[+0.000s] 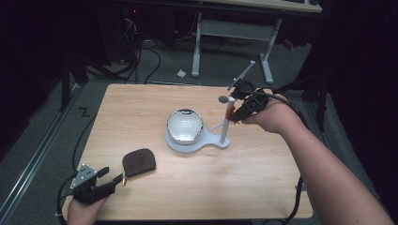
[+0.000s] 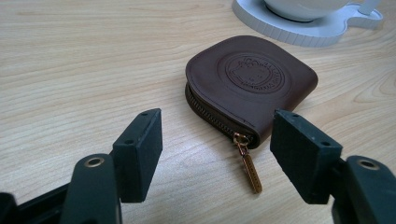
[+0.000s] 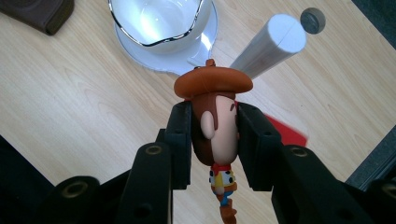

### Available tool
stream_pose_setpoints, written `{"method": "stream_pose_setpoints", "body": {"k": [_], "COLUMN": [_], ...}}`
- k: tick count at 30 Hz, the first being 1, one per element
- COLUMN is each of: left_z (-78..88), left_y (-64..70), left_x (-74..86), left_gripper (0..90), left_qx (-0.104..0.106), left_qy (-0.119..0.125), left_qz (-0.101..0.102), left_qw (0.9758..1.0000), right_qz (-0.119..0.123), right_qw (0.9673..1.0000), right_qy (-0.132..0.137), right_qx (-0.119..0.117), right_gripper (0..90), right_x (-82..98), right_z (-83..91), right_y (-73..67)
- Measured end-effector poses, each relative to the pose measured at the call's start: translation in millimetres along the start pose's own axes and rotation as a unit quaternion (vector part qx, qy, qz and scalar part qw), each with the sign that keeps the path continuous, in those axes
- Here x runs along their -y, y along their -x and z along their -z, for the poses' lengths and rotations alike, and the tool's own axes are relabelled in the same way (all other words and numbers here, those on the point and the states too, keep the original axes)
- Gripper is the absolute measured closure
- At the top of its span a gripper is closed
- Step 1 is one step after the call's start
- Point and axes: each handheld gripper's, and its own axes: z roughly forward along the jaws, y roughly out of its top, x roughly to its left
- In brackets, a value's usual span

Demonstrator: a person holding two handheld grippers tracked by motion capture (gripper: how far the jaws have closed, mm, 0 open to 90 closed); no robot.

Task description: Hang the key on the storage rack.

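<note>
- The right tongs (image 3: 214,140) are clamped on the head of a small cowboy figure with a brown hat (image 3: 214,109), held above the light wooden table (image 1: 155,101) right beside the top of the white upright post (image 3: 271,44) of a white stand.
- That stand's round base (image 1: 206,140) carries a glossy white bowl with a silver rim (image 1: 185,124), near the table's middle.
- The step in hand looks like hanging the figure on the stand; the next move likely calls for bringing its loop up to one of the post's side pegs, though the loop itself is too small to make out.
- The left tongs (image 2: 217,149) stand open, holding nothing, just short of a brown leather zip pouch (image 2: 250,86) and its gold zipper pull (image 2: 249,165).
- The pouch bears a round embossed seal with a cartoon face; its lettering is too faint to read.
- A small grey disc (image 1: 223,99) lies on the table behind the post.
</note>
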Motion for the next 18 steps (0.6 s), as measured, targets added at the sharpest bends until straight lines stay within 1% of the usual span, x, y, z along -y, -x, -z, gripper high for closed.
{"method": "stream_pose_setpoints", "body": {"k": [3, 4, 7, 8, 10, 12, 14, 16, 18], "left_z": [0.3, 0.4, 0.5, 0.4, 0.2, 0.2, 0.4, 0.6, 0.6], "left_y": [0.7, 0.8, 0.5, 0.3, 0.3, 0.6, 0.7, 0.4, 0.1], "left_x": [-0.2, -0.2, 0.1, 0.1, 0.2, 0.0, -0.1, 0.0, 0.1], "left_gripper": [34.7, 34.8, 34.7, 34.8, 34.8, 34.7, 34.7, 34.8, 34.7], "left_qx": [0.0, 0.0, 0.0, 0.0, 0.001, 0.001, 0.001, 0.0, 0.001], "left_qy": [0.0, 0.0, 0.0, 0.0, -0.001, -0.001, 0.0, 0.0, 0.0], "left_qz": [-0.002, -0.002, -0.001, -0.001, -0.001, -0.002, -0.002, -0.001, 0.0], "left_qw": [1.0, 1.0, 1.0, 1.0, 1.0, 1.0, 1.0, 1.0, 1.0], "right_qz": [0.0, 0.006, 0.008, 0.003, 0.006, -0.001, 0.0, 0.001, 0.008], "right_qw": [1.0, 1.0, 1.0, 1.0, 1.0, 0.9999, 0.9999, 0.9999, 0.9999], "right_qy": [-0.001, -0.001, -0.002, -0.002, -0.003, 0.0, 0.004, 0.005, 0.001], "right_qx": [0.0, 0.0, 0.0, 0.002, 0.005, 0.011, 0.013, 0.01, 0.006], "right_gripper": [67.8, 67.7, 67.7, 67.7, 67.5, 67.4, 66.8, 64.2, 62.8], "right_x": [1.5, 2.4, 3.4, 4.0, 4.6, 5.0, 4.6, 3.5, 2.5], "right_z": [0.0, -0.4, -0.4, -0.2, -1.4, -3.5, -5.5, -9.2, -12.9], "right_y": [-2.4, -3.9, -5.0, -6.4, -7.2, -8.1, -7.9, -8.1, -10.9]}}
